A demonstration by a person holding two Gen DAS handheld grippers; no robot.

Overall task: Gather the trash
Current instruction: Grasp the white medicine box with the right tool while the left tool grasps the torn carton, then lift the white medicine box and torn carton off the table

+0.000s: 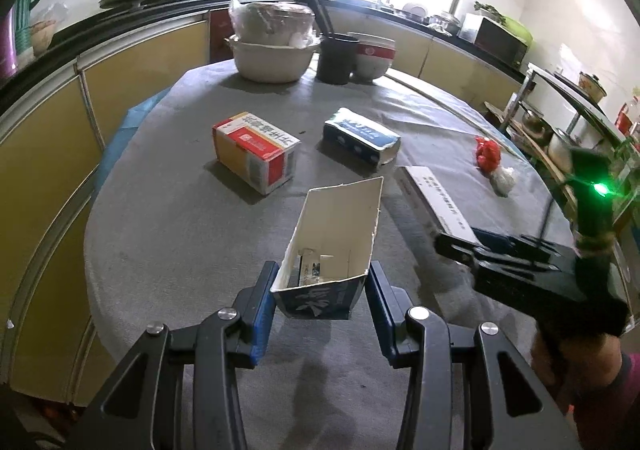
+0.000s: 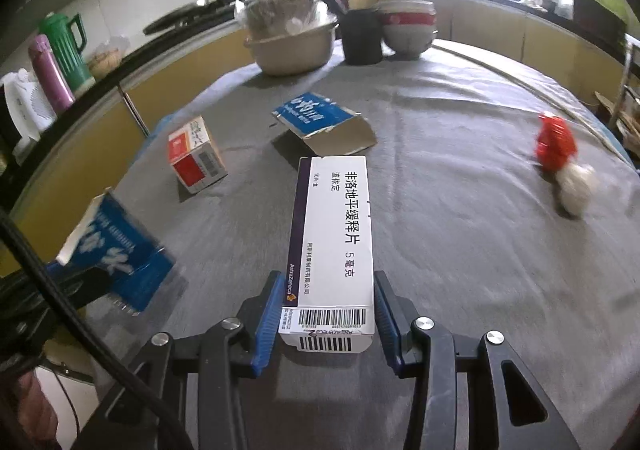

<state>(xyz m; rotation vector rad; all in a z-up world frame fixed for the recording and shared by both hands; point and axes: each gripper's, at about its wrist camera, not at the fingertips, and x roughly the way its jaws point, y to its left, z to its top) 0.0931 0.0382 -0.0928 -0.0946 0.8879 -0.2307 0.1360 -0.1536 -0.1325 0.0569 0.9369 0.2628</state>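
Trash on the grey table (image 2: pixel 460 250): white medicine box (image 2: pixel 332 246) lying flat between the right gripper (image 2: pixel 326 314) pads, seemingly touched on both sides, not yet lifted. Left of that box, open blue carton (image 1: pixel 320 278) clamped in the left gripper (image 1: pixel 320 290), raised. Beyond that box, orange-and-white box (image 2: pixel 196 155); far right, red wad (image 2: pixel 554 143). Step in hand: grasping. Next, probably: firm squeeze, then lifting toward the carton.

A white box (image 2: pixel 332 246) is seen lying on the grey bench (image 2: pixel 460 234), its barcode end between the blue fingers (image 2: pixel 267 320) of the right gripper (image 2: pixel 327 316). Whether it is touched cannot be told. A red wrapper (image 2: pixel 554 145) is seen at the right.
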